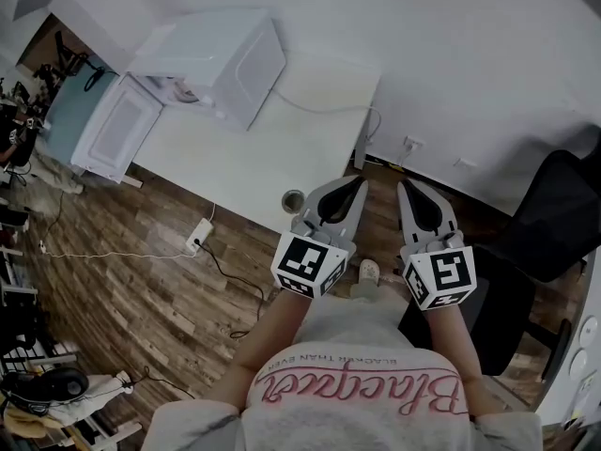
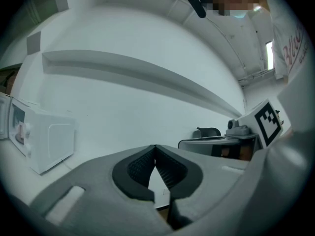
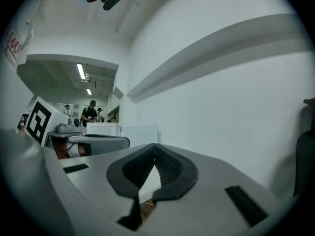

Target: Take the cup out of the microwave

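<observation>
A white microwave point(image 1: 221, 59) stands at the far left of a white table point(image 1: 310, 101), its door point(image 1: 115, 128) swung open. Something pale pink shows inside the opening point(image 1: 185, 90); I cannot tell what it is. A small round cup point(image 1: 293, 200) sits by the table's near corner, just left of my left gripper point(image 1: 360, 184). My right gripper point(image 1: 406, 186) is beside it. Both are shut and hold nothing, pointing level at the wall. The left gripper view shows the microwave point(image 2: 49, 141) far left of its shut tips point(image 2: 155, 146). The right gripper's tips point(image 3: 155, 145) are also shut.
A black office chair point(image 1: 554, 214) stands to the right, near the right gripper. A power strip point(image 1: 199, 236) and cables lie on the wood floor in front of the table. Clutter lines the left edge. People stand far off in the right gripper view point(image 3: 91, 112).
</observation>
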`<action>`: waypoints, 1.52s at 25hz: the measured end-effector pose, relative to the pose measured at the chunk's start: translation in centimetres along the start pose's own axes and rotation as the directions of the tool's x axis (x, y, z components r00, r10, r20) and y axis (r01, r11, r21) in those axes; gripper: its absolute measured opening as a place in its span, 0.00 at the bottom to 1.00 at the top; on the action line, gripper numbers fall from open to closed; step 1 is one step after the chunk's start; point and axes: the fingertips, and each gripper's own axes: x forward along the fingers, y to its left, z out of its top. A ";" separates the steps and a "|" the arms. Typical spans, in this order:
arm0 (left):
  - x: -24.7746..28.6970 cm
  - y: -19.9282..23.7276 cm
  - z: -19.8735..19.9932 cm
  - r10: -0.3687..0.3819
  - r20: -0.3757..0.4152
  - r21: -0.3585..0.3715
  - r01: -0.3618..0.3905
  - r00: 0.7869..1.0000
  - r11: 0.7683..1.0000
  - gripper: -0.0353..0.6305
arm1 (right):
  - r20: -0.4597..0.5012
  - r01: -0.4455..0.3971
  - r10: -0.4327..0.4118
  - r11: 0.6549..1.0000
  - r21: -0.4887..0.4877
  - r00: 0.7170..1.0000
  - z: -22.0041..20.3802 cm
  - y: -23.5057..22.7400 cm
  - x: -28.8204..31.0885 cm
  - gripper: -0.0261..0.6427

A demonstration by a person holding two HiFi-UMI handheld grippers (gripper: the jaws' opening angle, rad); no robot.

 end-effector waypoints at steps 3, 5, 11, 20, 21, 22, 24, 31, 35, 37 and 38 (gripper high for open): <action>-1.7 0.6 0.0 0.006 0.005 0.000 -0.006 1.000 1.000 0.06 | -0.003 0.001 -0.001 1.000 -0.002 1.000 -0.1 1.7 -0.4 0.06; -2.8 0.9 0.1 0.009 0.008 -0.002 -0.009 1.000 1.000 0.06 | -0.006 0.007 -0.007 1.000 0.001 1.000 -0.1 2.6 -0.6 0.06; -6.0 1.9 0.0 0.021 0.013 -0.005 -0.021 1.000 1.000 0.06 | 0.007 0.005 -0.005 1.000 -0.002 1.000 0.0 5.8 -0.9 0.06; -10.7 3.8 0.7 0.039 0.035 0.013 -0.039 0.999 0.999 0.06 | 0.014 -0.015 0.016 1.000 -0.016 1.000 0.0 10.8 -0.5 0.06; -11.2 4.2 0.8 0.043 0.037 0.015 -0.043 0.998 0.999 0.06 | 0.016 -0.018 0.019 1.000 -0.019 1.000 0.1 11.4 -0.5 0.06; -11.7 4.5 0.8 0.048 0.039 0.017 -0.048 0.998 0.999 0.06 | 0.017 -0.021 0.022 1.000 -0.022 1.000 0.1 11.9 -0.4 0.06; -12.7 5.1 1.0 0.057 0.044 0.019 -0.058 0.997 0.998 0.06 | 0.020 -0.027 0.027 0.999 -0.024 0.999 0.2 12.9 -0.2 0.06; -16.1 7.0 1.3 0.096 0.063 0.026 -0.098 0.993 0.995 0.06 | 0.021 -0.054 0.055 0.998 -0.042 0.998 0.4 16.1 0.7 0.06; -18.2 7.9 1.0 0.113 0.063 0.022 -0.114 0.992 0.993 0.06 | 0.022 -0.062 0.063 0.997 -0.044 0.998 0.2 18.2 0.7 0.06; -19.2 8.3 0.9 0.119 0.063 0.020 -0.121 0.991 0.992 0.06 | 0.019 -0.063 0.064 0.997 -0.045 0.998 0.1 19.1 0.6 0.06; -19.7 8.5 0.9 0.122 0.063 0.019 -0.123 0.991 0.992 0.06 | 0.018 -0.062 0.063 0.997 -0.046 0.998 0.0 19.5 0.6 0.06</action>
